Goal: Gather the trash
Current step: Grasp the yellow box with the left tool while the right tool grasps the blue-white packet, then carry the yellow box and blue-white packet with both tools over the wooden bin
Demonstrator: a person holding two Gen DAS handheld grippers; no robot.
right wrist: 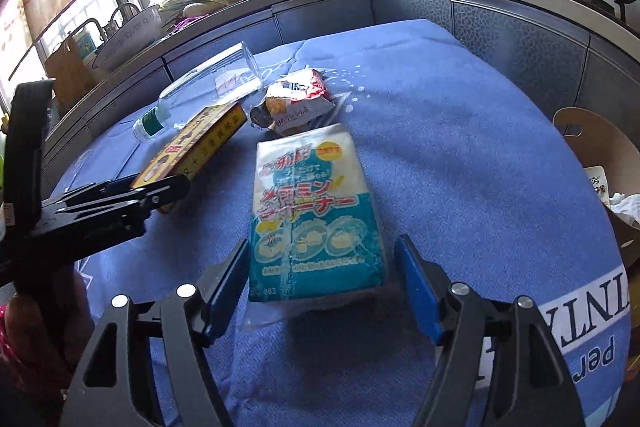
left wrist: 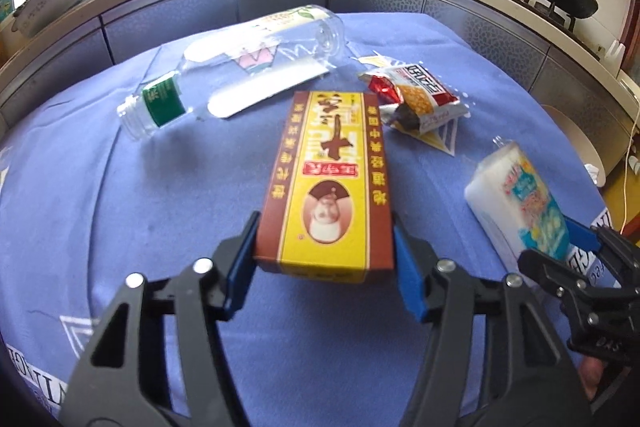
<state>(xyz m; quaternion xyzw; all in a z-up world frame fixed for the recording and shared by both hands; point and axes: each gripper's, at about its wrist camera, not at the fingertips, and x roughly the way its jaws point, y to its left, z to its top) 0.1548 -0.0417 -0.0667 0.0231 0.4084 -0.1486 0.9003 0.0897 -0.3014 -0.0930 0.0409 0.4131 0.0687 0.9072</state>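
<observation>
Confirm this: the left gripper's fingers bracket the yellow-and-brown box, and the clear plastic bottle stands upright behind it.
One error: the clear plastic bottle lies on its side on the blue cloth, as the left wrist view shows. The left gripper does have its fingers either side of the yellow-and-brown box.

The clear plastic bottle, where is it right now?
In the left wrist view the clear plastic bottle lies on its side at the blue cloth's far left, beyond the yellow box, left of the snack packet.

Between the left jaws sits a box (left wrist: 324,183), blocking them; beyond it lie a bottle (left wrist: 224,71) and wrapper (left wrist: 416,99). A white packet (right wrist: 312,215) fills the right jaws; bare cloth (right wrist: 480,155) lies open to their right.
</observation>
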